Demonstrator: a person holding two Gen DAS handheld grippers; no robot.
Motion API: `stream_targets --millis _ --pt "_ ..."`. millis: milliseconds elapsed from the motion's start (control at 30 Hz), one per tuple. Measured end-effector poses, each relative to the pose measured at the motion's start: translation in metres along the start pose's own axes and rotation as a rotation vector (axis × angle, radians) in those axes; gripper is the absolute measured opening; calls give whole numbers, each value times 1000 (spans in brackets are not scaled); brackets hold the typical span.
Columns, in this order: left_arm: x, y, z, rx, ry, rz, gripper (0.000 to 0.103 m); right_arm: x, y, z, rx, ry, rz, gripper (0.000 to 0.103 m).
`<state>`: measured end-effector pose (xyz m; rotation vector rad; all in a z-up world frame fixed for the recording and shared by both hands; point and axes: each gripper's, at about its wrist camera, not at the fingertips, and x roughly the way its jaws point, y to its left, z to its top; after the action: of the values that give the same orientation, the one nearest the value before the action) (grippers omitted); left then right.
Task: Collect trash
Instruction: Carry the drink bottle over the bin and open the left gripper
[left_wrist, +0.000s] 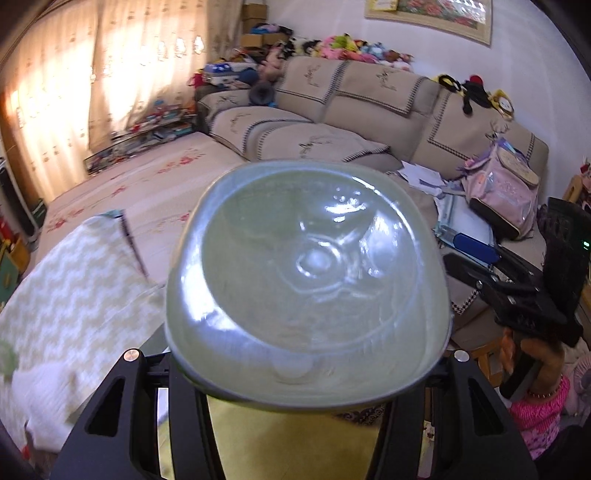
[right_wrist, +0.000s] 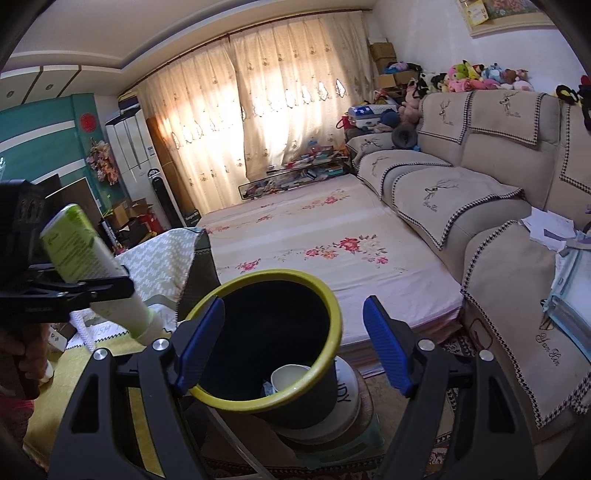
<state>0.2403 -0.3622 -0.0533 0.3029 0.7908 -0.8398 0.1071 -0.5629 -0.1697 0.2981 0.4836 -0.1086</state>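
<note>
The black round bin with the yellow-green rim (right_wrist: 271, 343) stands low in front of me, its mouth between the blue-padded fingers of my right gripper (right_wrist: 293, 345), which stand well apart and hold nothing; a white cup (right_wrist: 290, 374) already lies inside. My left gripper (right_wrist: 94, 288) is clamped on the clear plastic bottle with the green label (right_wrist: 79, 245), off to the bin's left and higher than its rim; in the left wrist view the bottle's base (left_wrist: 306, 280) faces forward along the fingers, cap toward me. I judge the left hand must carry it rightward over the mouth.
</note>
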Motion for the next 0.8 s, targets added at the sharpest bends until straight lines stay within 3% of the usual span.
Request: stream_targets --millis 367,400,433,567,800 --pt "97 -26 24 23 106 -17 52 2 -23 -9 35 14 -41 73" --pt "99 -26 23 24 102 -8 56 2 -24 -8 37 14 -40 73" --pt "99 -25 23 25 96 0 61 2 -24 -8 38 13 -41 73" --pt "88 -26 20 30 63 15 66 1 -21 -6 33 9 -34 73" --pt "33 -16 4 4 -1 45 76 4 -7 -7 13 20 -7 73"
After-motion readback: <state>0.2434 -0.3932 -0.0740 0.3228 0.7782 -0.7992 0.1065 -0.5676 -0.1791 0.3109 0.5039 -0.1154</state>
